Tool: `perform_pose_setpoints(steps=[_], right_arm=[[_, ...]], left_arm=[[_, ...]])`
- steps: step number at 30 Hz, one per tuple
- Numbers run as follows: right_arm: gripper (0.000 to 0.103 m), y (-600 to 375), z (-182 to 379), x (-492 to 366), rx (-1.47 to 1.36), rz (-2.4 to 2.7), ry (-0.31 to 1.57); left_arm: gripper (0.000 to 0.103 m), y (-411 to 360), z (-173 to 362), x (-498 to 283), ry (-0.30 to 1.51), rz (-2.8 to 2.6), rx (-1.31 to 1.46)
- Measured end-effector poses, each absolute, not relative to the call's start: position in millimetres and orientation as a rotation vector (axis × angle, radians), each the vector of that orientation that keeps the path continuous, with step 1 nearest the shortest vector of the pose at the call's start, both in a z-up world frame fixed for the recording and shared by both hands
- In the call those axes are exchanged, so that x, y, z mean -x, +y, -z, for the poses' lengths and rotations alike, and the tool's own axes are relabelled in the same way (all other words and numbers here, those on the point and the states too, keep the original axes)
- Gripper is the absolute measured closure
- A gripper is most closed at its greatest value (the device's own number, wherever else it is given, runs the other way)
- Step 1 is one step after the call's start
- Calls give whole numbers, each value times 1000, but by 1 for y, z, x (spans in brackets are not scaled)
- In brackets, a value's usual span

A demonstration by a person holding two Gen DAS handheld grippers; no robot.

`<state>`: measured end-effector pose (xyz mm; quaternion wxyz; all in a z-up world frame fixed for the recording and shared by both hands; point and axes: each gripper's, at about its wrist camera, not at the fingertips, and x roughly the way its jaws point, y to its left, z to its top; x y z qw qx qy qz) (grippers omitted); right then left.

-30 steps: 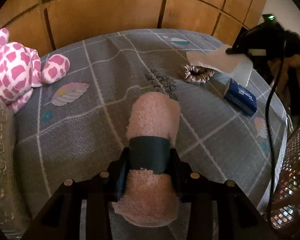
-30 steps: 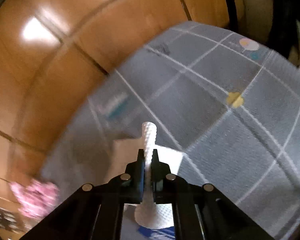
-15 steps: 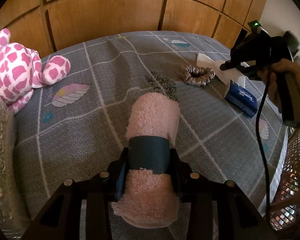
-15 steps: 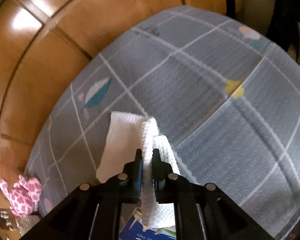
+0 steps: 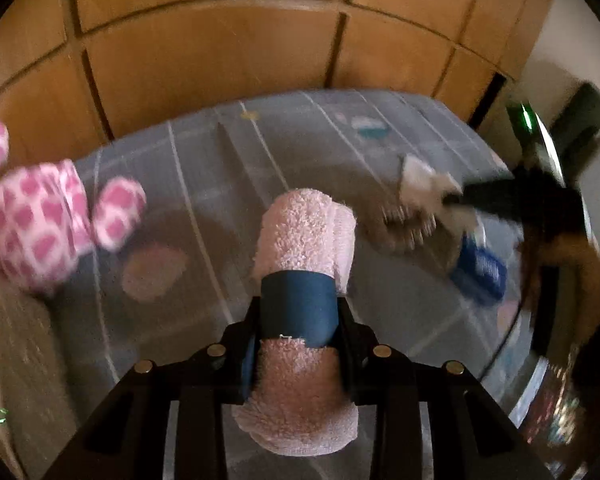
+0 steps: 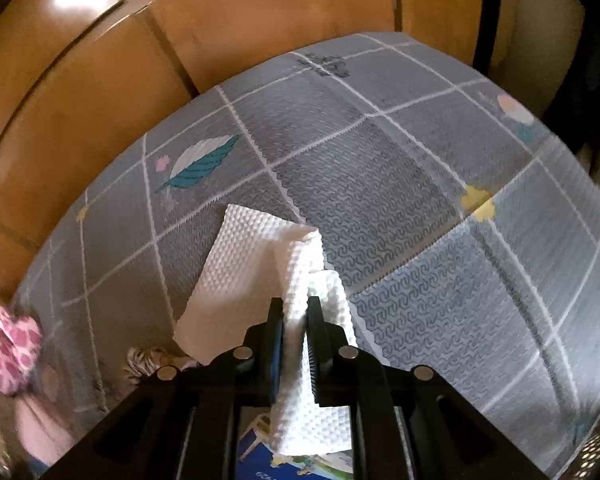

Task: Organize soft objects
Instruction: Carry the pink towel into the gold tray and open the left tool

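My left gripper (image 5: 298, 312) is shut on a rolled pink towel (image 5: 304, 236) with a dark blue band, held above the grey patterned bed cover (image 5: 204, 184). My right gripper (image 6: 296, 312) is shut on a white embossed paper tissue (image 6: 236, 280), low over the bed cover (image 6: 400, 184); it also shows blurred in the left wrist view (image 5: 452, 200). A pink-and-white plush toy (image 5: 40, 220) lies at the left and shows in the right wrist view (image 6: 8, 348). A brown scrunchie (image 5: 408, 224) and a blue tissue pack (image 5: 480, 272) lie at the right.
Wooden wardrobe panels (image 5: 220, 52) stand behind the bed. The tissue pack (image 6: 268, 468) sits under my right gripper, with the scrunchie (image 6: 148, 360) to its left. A woven basket edge (image 5: 556, 424) shows at the lower right.
My left gripper has lifted and swung with the towel, blurring the view. My right gripper has moved lower and leftward with the tissue, toward the scrunchie and pack.
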<state>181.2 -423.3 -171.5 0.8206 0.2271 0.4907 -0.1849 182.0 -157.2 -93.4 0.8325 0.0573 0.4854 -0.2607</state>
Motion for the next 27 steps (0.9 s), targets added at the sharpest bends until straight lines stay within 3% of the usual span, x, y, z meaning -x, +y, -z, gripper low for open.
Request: perform_pose_setpoints(steps=[6, 16, 27], right_arm=[[93, -414, 171, -185, -379, 407, 1061], [93, -405, 172, -190, -293, 415, 1077], [93, -400, 174, -190, -217, 421, 1082]], left_arm=[[70, -133, 44, -236, 951, 448, -91], [70, -10, -5, -296, 887, 155, 0], [70, 167, -9, -262, 854, -108, 117]])
